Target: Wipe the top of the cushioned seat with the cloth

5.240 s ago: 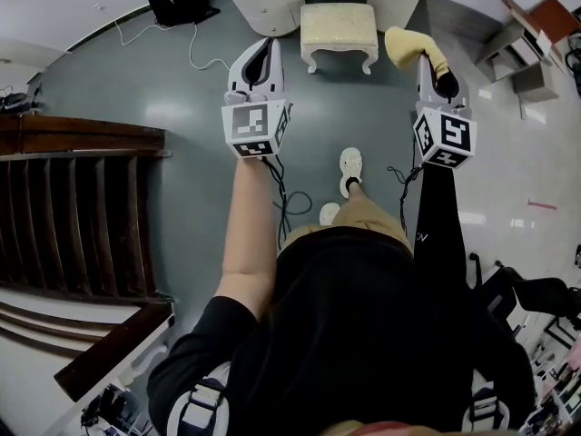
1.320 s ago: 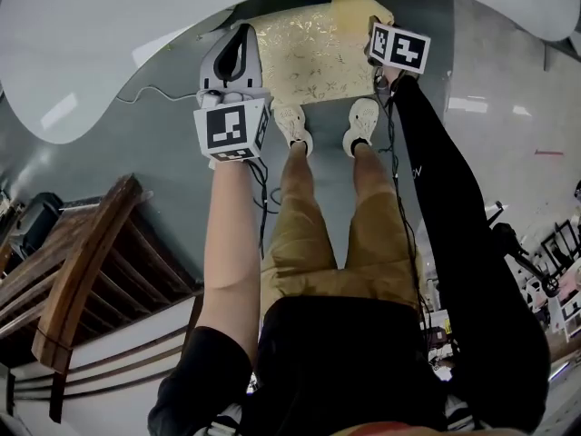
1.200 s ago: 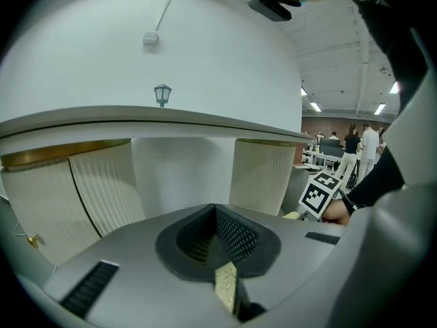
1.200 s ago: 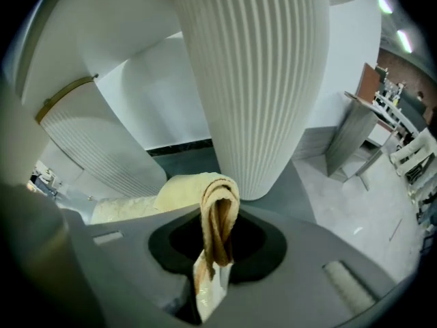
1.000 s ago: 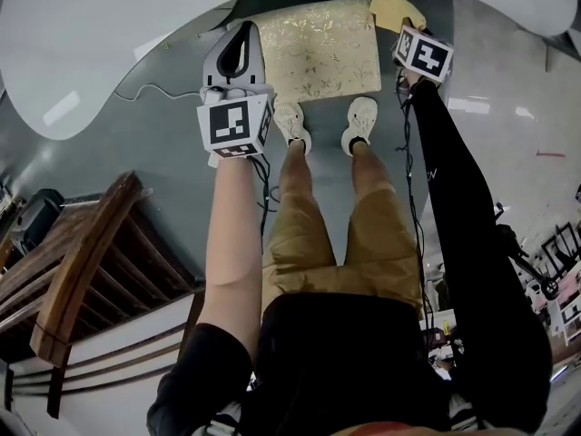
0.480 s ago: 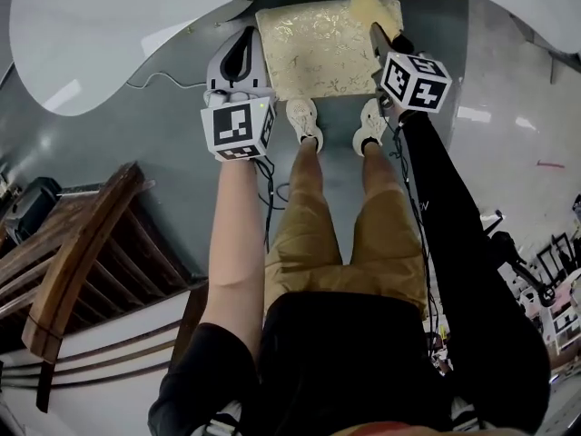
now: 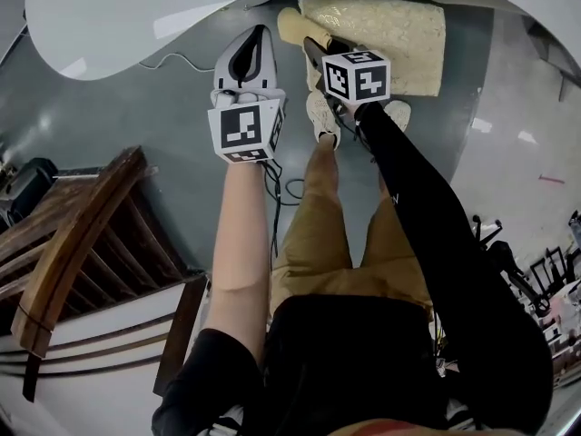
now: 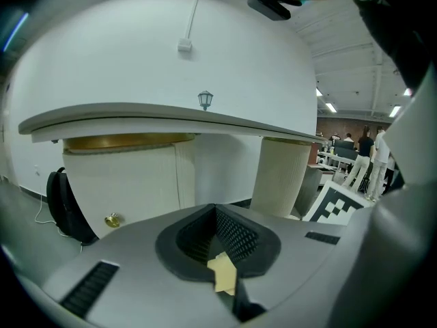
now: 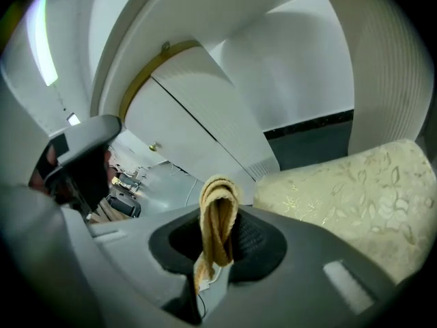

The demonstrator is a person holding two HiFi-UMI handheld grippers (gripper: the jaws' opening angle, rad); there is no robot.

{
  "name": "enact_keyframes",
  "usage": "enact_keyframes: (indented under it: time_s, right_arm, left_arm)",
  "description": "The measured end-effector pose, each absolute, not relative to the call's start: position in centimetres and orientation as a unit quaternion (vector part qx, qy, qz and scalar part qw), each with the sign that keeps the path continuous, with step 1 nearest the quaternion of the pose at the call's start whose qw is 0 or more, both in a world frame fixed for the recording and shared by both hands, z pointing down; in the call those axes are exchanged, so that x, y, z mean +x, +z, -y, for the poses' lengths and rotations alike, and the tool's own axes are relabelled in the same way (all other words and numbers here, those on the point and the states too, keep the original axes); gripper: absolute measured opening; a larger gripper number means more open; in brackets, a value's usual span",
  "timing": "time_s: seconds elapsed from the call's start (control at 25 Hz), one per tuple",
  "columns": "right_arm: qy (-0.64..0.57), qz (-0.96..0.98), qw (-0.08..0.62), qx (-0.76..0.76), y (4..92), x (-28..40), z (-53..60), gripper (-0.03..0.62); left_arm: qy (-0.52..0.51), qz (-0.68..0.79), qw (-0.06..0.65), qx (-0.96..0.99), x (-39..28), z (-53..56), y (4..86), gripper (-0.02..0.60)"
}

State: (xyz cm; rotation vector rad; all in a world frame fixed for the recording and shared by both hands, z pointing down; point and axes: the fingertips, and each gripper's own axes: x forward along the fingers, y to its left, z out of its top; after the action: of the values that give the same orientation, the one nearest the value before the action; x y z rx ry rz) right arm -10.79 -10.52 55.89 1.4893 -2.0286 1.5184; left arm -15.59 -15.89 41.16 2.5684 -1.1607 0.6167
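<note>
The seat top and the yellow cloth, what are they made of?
The seat top looks like cream woven fabric with a slight sheen; shiny leaf patterns show in it. The cloth in the right gripper looks like soft, fuzzy towel material, matte and folded thick. Exact fibres can't be told.

Left hand-held gripper [image 7: 260, 36] jaws together, bare arm extended; right hand-held gripper [image 7: 313, 48] clamped on cloth [image 7: 292, 27], sleeved arm angled leftward.

Right tongs [image 7: 315, 51] dragged cloth [image 7: 292, 25] leftward across the seat [image 7: 395, 27].
</note>
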Motion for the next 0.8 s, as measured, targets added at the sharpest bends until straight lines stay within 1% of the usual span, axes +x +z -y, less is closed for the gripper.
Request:
enact_keyframes:
  time_s: [0.16, 0.28, 0.48, 0.8]
  right_arm:
    - [0.541, 0.644, 0.152, 0.518, 59.9, -10.3, 9.6, 0.057]
    - [0.542, 0.619, 0.163, 0.544, 61.2, -7.7, 9.0, 0.057]
    - [0.532, 0.600, 0.176, 0.571, 61.9, -1.6, 7.8, 0.058]
    - [0.525, 0.568, 0.185, 0.607, 62.2, 9.9, 3.9, 0.058]
  left_arm:
    - [0.214, 0.398, 0.132, 0.882, -16.7, 15.4, 41.8, 0.005]
    - [0.214, 0.394, 0.135, 0.884, -16.8, 15.0, 42.1, 0.005]
    - [0.216, 0.390, 0.138, 0.884, -14.5, 14.3, 42.5, 0.005]
    - [0.213, 0.390, 0.130, 0.887, -8.7, 12.6, 41.5, 0.005]
